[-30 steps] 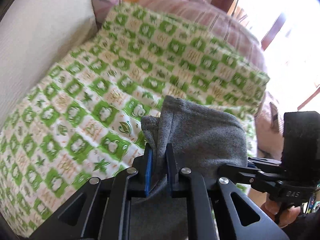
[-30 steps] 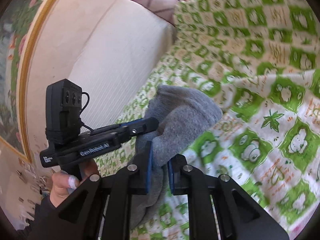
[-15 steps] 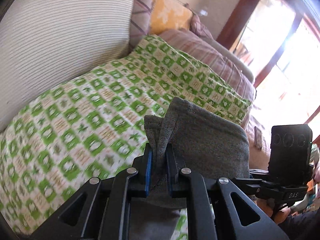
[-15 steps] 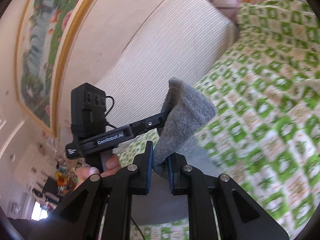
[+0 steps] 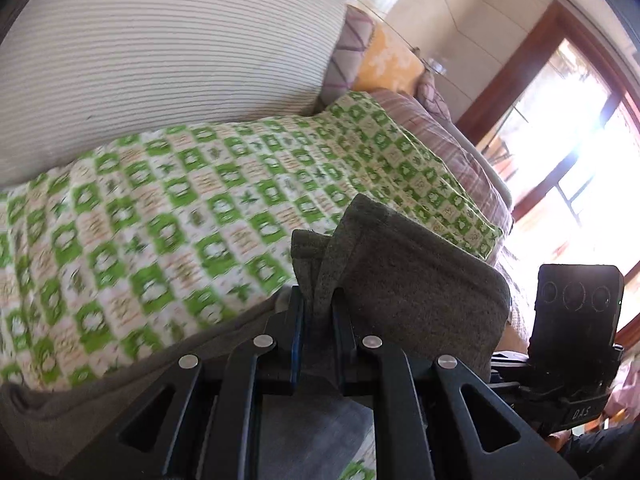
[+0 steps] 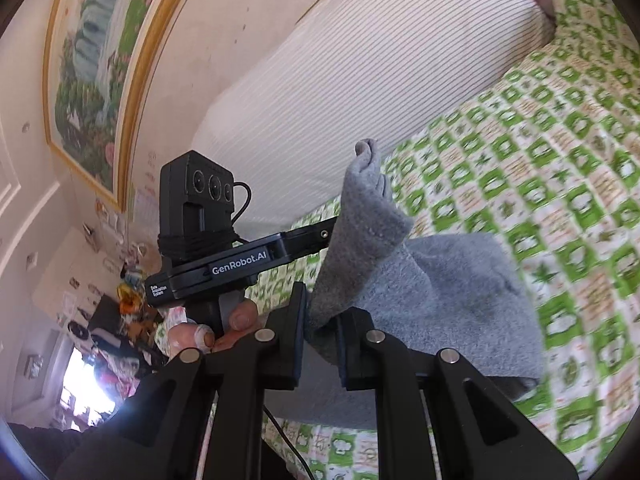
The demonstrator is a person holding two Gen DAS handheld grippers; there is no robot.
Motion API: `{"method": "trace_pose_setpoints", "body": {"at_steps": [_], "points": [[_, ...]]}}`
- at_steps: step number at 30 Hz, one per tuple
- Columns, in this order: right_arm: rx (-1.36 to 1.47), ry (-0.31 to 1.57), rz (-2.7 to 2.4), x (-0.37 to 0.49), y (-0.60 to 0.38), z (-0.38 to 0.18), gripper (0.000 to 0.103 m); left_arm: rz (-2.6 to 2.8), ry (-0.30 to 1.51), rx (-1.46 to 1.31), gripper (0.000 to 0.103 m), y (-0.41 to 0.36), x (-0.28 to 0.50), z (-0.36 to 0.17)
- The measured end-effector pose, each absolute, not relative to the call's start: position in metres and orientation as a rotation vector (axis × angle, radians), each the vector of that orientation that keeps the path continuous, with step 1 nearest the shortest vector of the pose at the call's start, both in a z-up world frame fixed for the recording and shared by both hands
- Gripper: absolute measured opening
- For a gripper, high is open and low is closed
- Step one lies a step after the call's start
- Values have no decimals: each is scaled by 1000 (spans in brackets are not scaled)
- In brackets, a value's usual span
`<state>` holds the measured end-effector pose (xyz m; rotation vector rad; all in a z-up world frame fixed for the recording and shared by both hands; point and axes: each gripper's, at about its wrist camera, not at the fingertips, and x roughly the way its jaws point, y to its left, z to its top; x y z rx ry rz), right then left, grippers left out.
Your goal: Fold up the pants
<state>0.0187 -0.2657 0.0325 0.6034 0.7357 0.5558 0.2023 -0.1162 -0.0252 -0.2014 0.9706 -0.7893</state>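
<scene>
left wrist view: the left gripper (image 5: 317,314) stays clamped on the grey pants (image 5: 416,280), now carried further along the green checked blanket (image 5: 168,208). right wrist view: the right gripper (image 6: 322,330) still pinches the pants (image 6: 440,292); the fold looks underway.

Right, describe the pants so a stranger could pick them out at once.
Find the bed's green-and-white checked cover, below the big striped white pillow. On its near side lie the pants, one end lifted and pinched in both grippers' fingers. They are the only plain grey, fuzzy fabric; everything around them is patterned.
</scene>
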Motion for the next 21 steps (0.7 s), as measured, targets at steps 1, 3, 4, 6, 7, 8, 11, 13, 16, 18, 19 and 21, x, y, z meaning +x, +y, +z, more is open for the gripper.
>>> {"method": "trace_pose_setpoints", "body": {"at_steps": [1,3,4,6,7,8,11,13,16,18,19,21], "points": [[595,747,560,20,-259,31,14,-781,972,-213,11,-109,201,-28],[579,767,570,21,-249,27,14,-770,976,-231,11,-97,199,-34],[571,778,574,22,-244,25,14,-765,979,-240,11,-91,198,-37],[559,798,583,23,-234,21,14,-752,988,-257,11,-78,196,-46],[550,812,587,24,-228,17,14,-742,993,-262,11,-72,195,-51],[544,823,591,25,-223,14,14,-736,997,-267,11,-66,193,-55],[525,862,603,29,-208,5,14,-717,1008,-280,11,-51,189,-66],[507,890,609,30,-196,-4,14,-705,1016,-286,11,-40,186,-74],[487,929,617,32,-183,-16,14,-682,1040,-306,12,-22,180,-86],[484,951,626,34,-175,-24,16,-651,1053,-317,14,-6,174,-93],[489,965,632,34,-170,-27,17,-631,1056,-319,13,0,171,-94],[487,989,648,35,-163,-34,20,-591,1067,-342,13,19,163,-98]]}}
